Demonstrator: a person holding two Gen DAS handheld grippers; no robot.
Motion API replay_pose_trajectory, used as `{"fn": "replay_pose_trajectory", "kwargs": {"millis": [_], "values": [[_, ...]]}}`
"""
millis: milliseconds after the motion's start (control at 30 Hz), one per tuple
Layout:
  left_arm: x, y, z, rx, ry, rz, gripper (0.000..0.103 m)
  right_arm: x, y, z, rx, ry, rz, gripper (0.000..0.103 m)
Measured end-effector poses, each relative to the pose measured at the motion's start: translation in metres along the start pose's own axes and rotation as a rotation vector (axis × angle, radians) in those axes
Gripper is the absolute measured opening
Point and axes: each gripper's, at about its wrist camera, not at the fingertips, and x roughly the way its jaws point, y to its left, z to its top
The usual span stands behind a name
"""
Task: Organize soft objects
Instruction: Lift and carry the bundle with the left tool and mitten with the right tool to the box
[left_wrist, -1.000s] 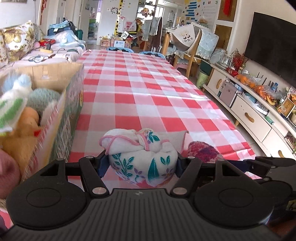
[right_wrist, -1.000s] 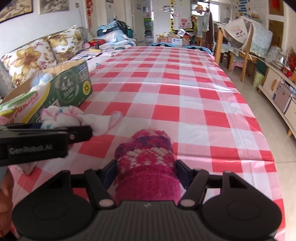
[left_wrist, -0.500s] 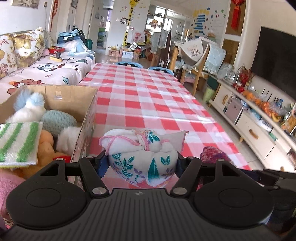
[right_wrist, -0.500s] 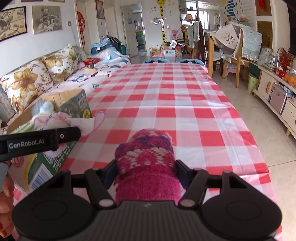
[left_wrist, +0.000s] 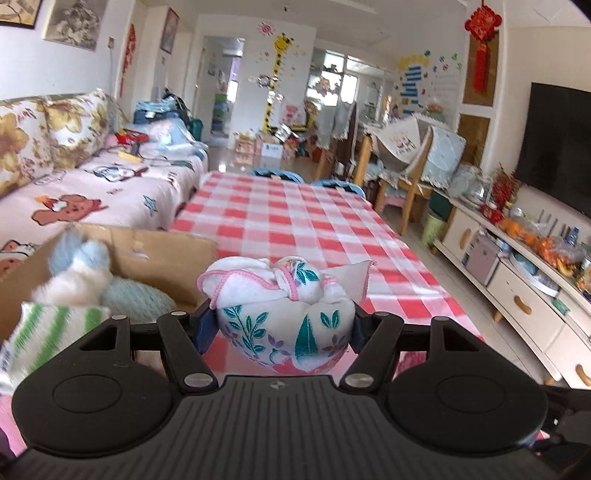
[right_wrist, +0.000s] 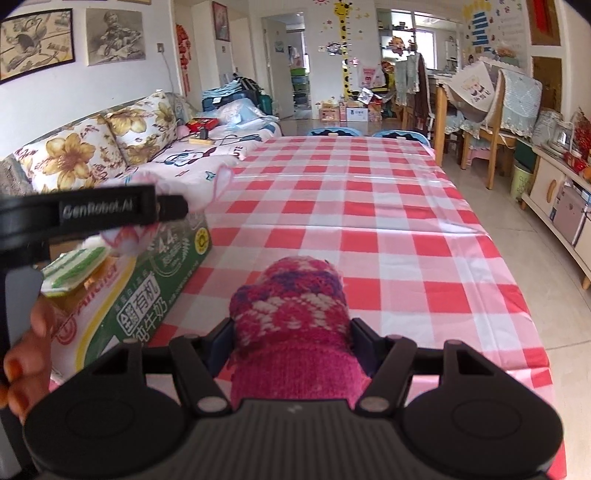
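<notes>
Two tools gripping, left tool (left_wrist: 284, 325) clamps floral cloth bundle (left_wrist: 284, 314), right tool (right_wrist: 291, 343) clamps pink knitted mitten (right_wrist: 291, 317)

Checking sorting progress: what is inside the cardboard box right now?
The cardboard box holds a white-and-blue plush toy, a pale green fuzzy item and a green-striped cloth. Anything beneath them is covered; the box's near end is out of view.

Most of the checkered table (right_wrist: 369, 206) ahead is wide open, tons of room to pass. Only blocker is the cardboard box (right_wrist: 155, 273) on the left edge, already stuffed with plush toys (left_wrist: 79, 280).
</notes>
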Motion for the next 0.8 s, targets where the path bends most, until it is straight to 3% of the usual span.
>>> {"fn": "replay_pose_trajectory", "kwargs": {"millis": [500, 800], "values": [[0.004, 0.028, 0.019, -0.020, -0.075, 0.140, 0.083, 0.020, 0.017, 0.035, 0.006, -0.013, 0.069, 0.066], [0.004, 0.047, 0.032, -0.079, -0.101, 0.198, 0.083, 0.026, 0.041, 0.068, -0.042, -0.076, 0.112, 0.066]]}}
